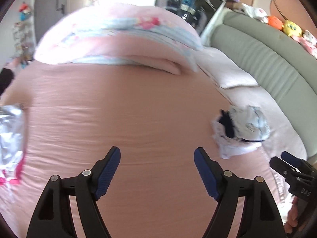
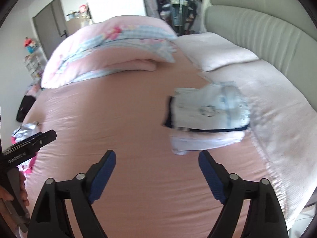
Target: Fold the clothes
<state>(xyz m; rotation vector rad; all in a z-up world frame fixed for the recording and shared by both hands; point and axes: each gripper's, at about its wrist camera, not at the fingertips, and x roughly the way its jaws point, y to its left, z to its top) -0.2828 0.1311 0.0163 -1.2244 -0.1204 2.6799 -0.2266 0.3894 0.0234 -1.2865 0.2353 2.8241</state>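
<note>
A small stack of folded white and pale blue clothes point(image 2: 208, 117) with a dark trim lies on the pink bed sheet point(image 2: 128, 119), near the white blanket. In the left wrist view the same stack point(image 1: 239, 130) lies to the right of my left gripper point(image 1: 157, 155). My left gripper is open over bare sheet with nothing between its blue pads. My right gripper point(image 2: 157, 157) is open too, just short of the stack, and holds nothing. A loose heap of white, silver and pink garments point(image 1: 10, 142) lies at the left edge of the bed.
A folded pink and blue quilt point(image 1: 118, 39) lies across the far side of the bed. A white blanket point(image 2: 277, 109) covers the right side, by a grey padded headboard point(image 2: 267, 29). Plush toys point(image 1: 287, 26) sit on the headboard. A wardrobe and a door stand beyond.
</note>
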